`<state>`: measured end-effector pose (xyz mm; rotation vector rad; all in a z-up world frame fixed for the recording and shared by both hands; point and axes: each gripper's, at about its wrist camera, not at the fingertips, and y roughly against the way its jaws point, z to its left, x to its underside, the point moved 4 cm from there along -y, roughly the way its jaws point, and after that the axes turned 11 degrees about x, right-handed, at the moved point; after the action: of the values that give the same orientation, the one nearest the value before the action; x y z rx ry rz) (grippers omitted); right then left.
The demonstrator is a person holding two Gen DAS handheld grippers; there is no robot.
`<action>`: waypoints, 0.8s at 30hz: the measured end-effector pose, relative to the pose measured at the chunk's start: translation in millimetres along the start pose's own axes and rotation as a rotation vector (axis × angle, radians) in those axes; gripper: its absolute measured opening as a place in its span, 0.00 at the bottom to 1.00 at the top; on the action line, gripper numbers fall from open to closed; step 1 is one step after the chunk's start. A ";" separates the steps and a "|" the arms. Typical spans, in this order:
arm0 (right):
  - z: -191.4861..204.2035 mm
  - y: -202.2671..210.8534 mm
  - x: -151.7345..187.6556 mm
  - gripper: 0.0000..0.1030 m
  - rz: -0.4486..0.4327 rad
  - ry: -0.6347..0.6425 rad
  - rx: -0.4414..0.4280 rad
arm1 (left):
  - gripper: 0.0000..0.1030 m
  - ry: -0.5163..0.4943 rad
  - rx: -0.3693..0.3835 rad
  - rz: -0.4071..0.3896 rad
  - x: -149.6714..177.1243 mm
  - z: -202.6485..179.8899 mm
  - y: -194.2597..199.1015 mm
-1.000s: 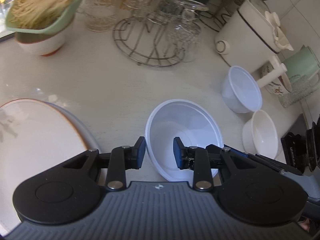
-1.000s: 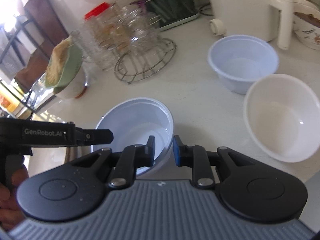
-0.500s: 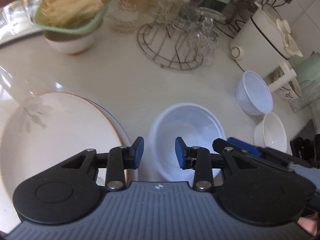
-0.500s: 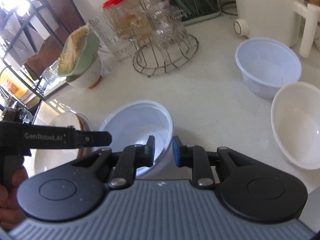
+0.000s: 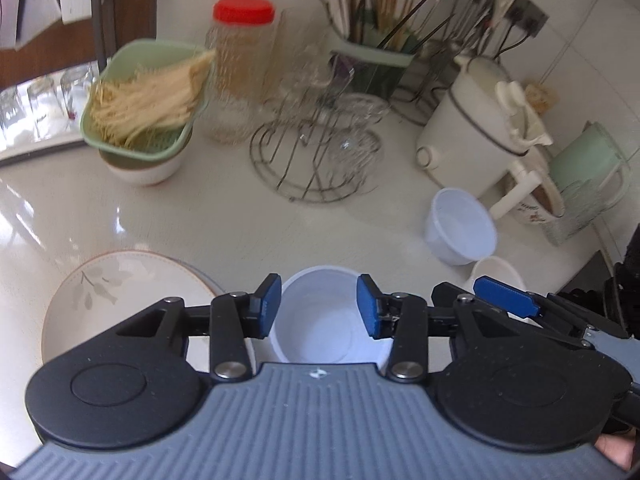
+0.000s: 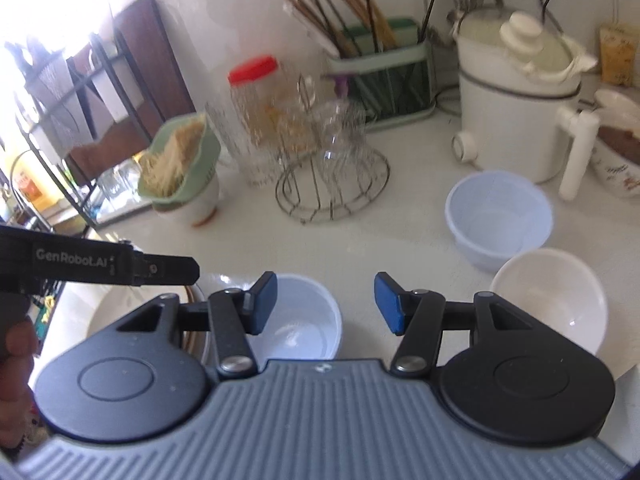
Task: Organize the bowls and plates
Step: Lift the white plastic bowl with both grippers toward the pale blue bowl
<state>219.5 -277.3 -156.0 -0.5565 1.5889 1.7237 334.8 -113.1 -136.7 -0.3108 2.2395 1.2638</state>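
Ahead of you a broad strip of bare worktop (image 5: 224, 224) runs between the near dishes and the back row. The near white bowl (image 5: 320, 320) and the floral plate (image 5: 120, 292) beside it sit right under your left tongs (image 5: 319, 306). To the right, a pale blue bowl (image 6: 498, 218) and a white bowl (image 6: 550, 300) stand close together, narrowing that side. Further back, the wire glass rack (image 6: 332, 184), noodle basket (image 5: 148, 100) and white cooker (image 6: 516, 120) wall off the rear.

White plate (image 5: 120, 300) bears grey leaf sprig.
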 end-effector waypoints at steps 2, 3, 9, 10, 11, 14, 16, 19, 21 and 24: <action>-2.1 11.1 -3.6 0.55 -0.023 -0.003 0.001 | 0.47 -0.012 0.005 -0.014 -0.5 -7.5 8.0; -2.9 16.2 -5.0 0.55 -0.033 -0.004 0.002 | 0.48 -0.018 0.008 -0.020 -0.5 -11.4 11.5; -6.4 43.0 -8.5 0.55 -0.084 -0.010 0.004 | 0.57 -0.076 0.000 -0.048 6.5 -27.3 25.6; -6.6 47.2 -9.0 0.55 -0.094 -0.007 0.009 | 0.58 -0.080 0.001 -0.050 8.1 -28.7 27.5; -7.4 51.0 -8.8 0.55 -0.102 -0.007 0.013 | 0.61 -0.086 0.002 -0.053 9.4 -30.4 29.9; -10.3 60.4 -8.3 0.55 -0.123 -0.012 0.027 | 0.64 -0.107 -0.001 -0.066 12.6 -35.0 36.1; -12.8 65.6 -8.2 0.55 -0.133 -0.018 0.034 | 0.67 -0.112 0.004 -0.071 13.7 -36.9 38.8; -14.4 71.3 -8.8 0.55 -0.152 -0.025 0.054 | 0.72 -0.118 0.008 -0.076 12.9 -39.5 43.2; -14.5 75.0 -9.9 0.56 -0.163 -0.029 0.067 | 0.75 -0.133 0.011 -0.079 12.3 -40.8 45.2; -16.4 80.0 -9.7 0.56 -0.193 -0.054 0.087 | 0.76 -0.155 0.005 -0.075 11.4 -42.1 46.8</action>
<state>163.8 -294.2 -97.9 -0.5953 1.5125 1.5077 290.0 -123.0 -92.2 -0.2823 2.0803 1.2012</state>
